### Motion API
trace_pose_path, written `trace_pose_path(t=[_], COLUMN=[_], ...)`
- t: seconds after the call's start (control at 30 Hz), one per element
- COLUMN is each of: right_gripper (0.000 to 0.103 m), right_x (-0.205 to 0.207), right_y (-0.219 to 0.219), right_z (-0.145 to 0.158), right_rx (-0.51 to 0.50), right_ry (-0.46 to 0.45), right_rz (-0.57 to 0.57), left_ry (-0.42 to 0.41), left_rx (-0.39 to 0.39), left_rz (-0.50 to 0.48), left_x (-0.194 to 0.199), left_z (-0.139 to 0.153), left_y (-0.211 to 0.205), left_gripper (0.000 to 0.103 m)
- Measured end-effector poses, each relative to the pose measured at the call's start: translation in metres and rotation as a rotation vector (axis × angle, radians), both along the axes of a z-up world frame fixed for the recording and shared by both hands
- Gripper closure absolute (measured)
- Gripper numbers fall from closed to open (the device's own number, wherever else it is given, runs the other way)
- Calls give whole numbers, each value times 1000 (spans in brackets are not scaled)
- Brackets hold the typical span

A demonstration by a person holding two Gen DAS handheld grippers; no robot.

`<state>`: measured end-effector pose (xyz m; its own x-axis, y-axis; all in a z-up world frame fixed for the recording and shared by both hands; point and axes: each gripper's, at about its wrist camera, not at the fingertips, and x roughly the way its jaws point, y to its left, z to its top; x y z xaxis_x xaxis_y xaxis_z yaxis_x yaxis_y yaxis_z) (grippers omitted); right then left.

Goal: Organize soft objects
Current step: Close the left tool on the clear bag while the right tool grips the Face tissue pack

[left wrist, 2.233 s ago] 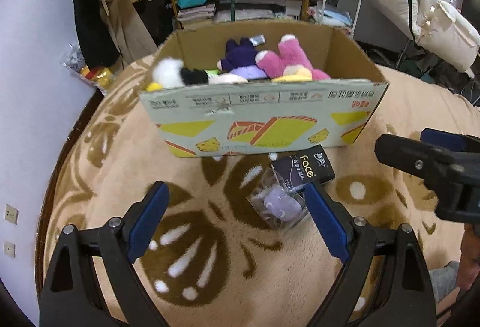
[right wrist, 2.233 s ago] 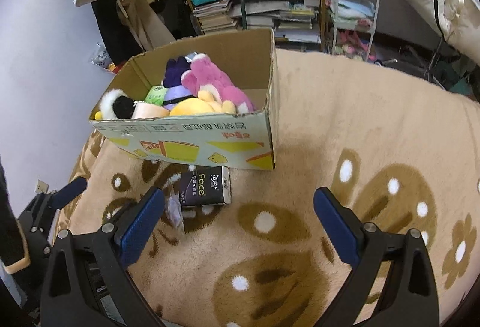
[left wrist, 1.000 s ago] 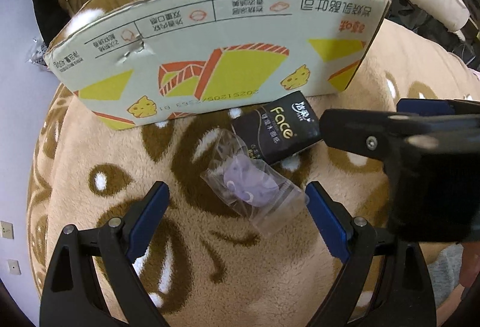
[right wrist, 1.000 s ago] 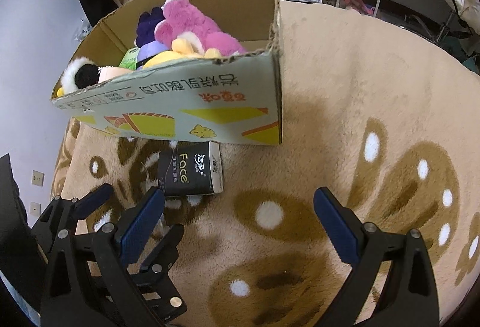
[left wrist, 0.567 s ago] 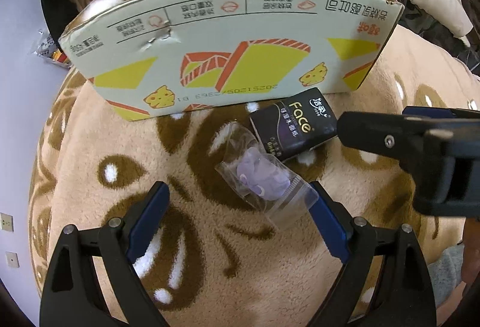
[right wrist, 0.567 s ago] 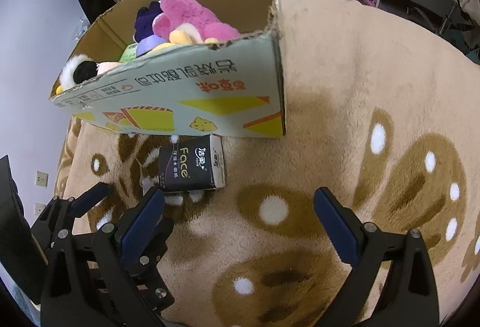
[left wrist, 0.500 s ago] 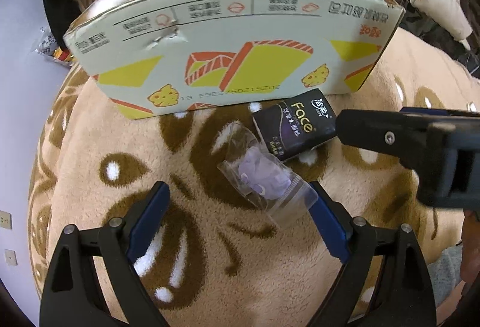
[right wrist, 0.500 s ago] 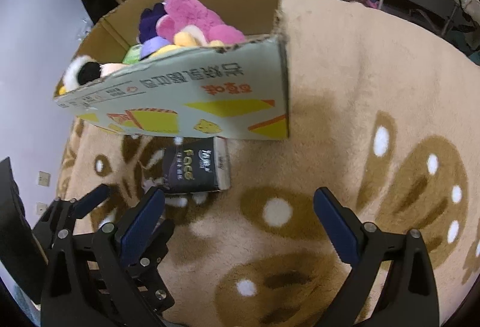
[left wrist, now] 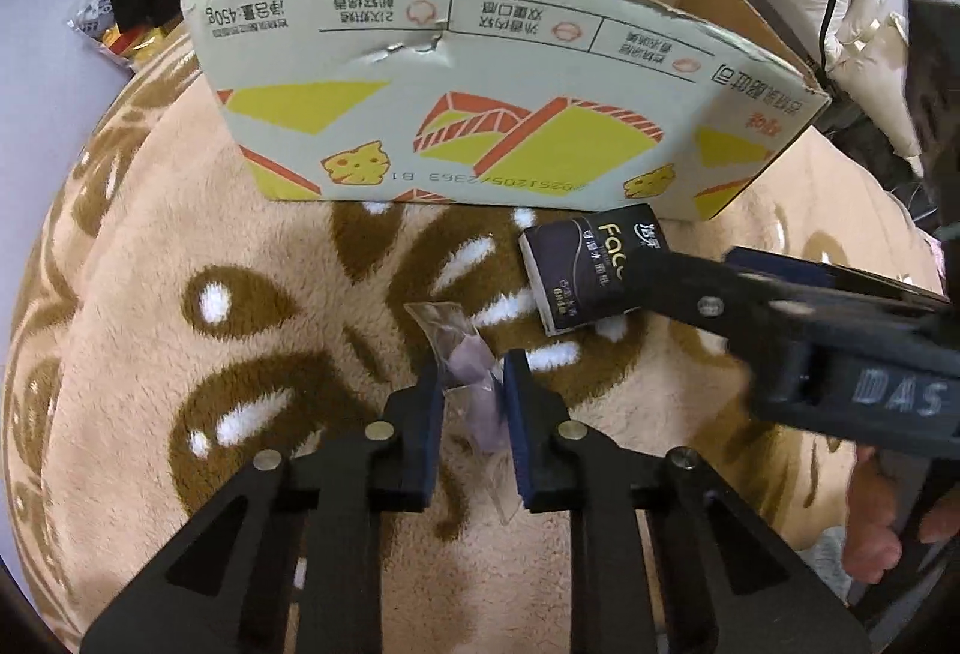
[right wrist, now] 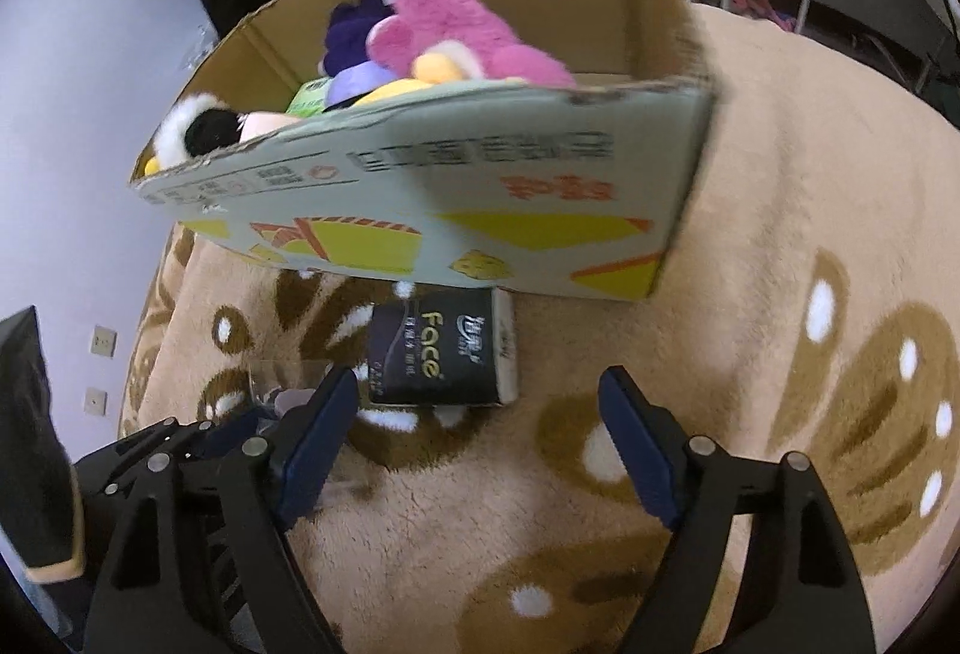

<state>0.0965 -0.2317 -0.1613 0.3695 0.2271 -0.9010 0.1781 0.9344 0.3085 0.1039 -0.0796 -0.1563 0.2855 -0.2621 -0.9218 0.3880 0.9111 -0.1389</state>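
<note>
Nearest to me, my left hand-held gripper [left wrist: 471, 402] is closing its jaws on the clear plastic bag [left wrist: 462, 354] with a small lilac soft thing inside; the pads already pinch the bag's middle, with crinkled film sticking out beyond the tips and trailing back between the fingers. The bag lies on the tan fleece blanket [left wrist: 240, 354] with brown and white markings, near the foot of the cardboard box [left wrist: 480, 114]. My worry here is that I have mostly film and little of the soft thing, so the bag could slide out or stretch once lifted. To its right, my right hand-held gripper [right wrist: 480, 432] is narrowing but its jaws stand well apart and grip nothing; only blanket lies between them, and the black tissue pack [right wrist: 441, 354] sits just beyond its left finger, against the box wall. If I close from here I would nip the fleece or push the pack against the box, not hold it. The two tools are also close together, and I could knock one into the other. Farther off, the box already holds a pink plush [right wrist: 456, 36], a purple one, and a black-and-white one at the left end. Its near wall stands tall, so a low carry could catch the rim.
</note>
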Motion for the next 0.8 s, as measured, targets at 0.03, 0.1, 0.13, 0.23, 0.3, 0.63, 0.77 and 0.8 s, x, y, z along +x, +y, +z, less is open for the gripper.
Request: trace_pose_path(t=[0.03, 0.1, 0.13, 0.23, 0.3, 0.63, 0.77, 0.8], right_gripper=[16, 16, 16, 16, 16, 16, 16, 16], right_x=[3, 5, 8, 12, 12, 17, 19, 20], right_y=[3, 7, 9, 15, 16, 20, 28, 31], right_z=[-1, -3, -4, -11, -16, -34, -32, -32], right_rx=[-5, -7, -5, -2, -16, -26, -62, -62], right_ry=[-1, -2, 3, 24, 46, 100, 93, 93], right_rz=[11, 24, 32, 41, 43, 21, 37, 39], left_ry=[2, 14, 21, 47, 81, 59, 26, 22], left_rx=[1, 3, -1, -21, -39, -6, 25, 30], left_rz=[-1, 0, 1, 8, 16, 5, 7, 7], left_x=[0, 0, -4, -5, -4, -14, -14, -14], left_z=[0, -2, -1, -1, -6, -5, 3, 4], left_y=[3, 5, 2, 5, 8, -4, -6, -6], left_gripper=[84, 84, 84, 84, 84, 84, 86, 86])
